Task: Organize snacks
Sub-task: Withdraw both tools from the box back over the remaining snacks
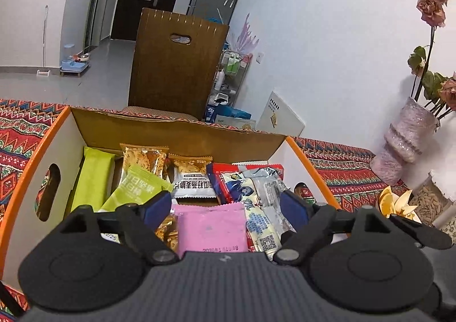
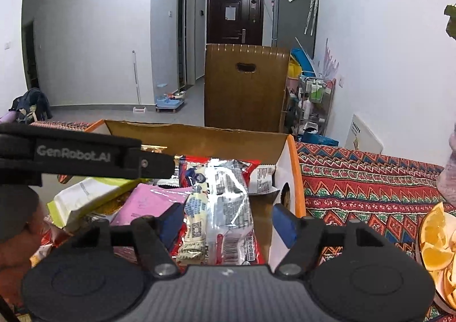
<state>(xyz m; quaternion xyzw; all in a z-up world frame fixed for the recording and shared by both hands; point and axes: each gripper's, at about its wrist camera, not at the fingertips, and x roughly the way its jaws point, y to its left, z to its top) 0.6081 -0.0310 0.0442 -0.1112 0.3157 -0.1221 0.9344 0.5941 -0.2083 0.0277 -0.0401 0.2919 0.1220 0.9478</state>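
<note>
A: What writing can you read?

B: In the right wrist view, "GenRobot.AI" in pale letters on the black body of the left gripper [image 2: 155, 164], which crosses the frame from the left edge. The pink packet [image 1: 211, 226] shows a stamped date, cut off by the gripper housing. The white-and-tan oat crisp packet [image 1: 192, 179] has Chinese characters, upside down. A QR code sits on the blue-and-white wrapper [image 1: 258, 221].

A: And the snacks?

B: All inside the cardboard box [image 1: 176, 129], orange-edged with oval handle holes, in the middle of both frames. Two lime-green packets [image 1: 92, 179] lie at centre left in the left wrist view, a crinkled silver foil pack [image 2: 228, 196] at centre in the right wrist view.

A: The grippers?

B: Left gripper [image 1: 226, 205] released, blue pads spread apart over the pink packet, pressing nothing. Right gripper [image 2: 228, 222] likewise released, straddling the foil pack without clamping it.

A: Anything unclear?

B: Small print on the foil is unreadable. The box stands on a zigzag-patterned woven cloth [image 2: 370, 179]; a glittery pink vase [image 1: 404, 139] is at the right.
</note>
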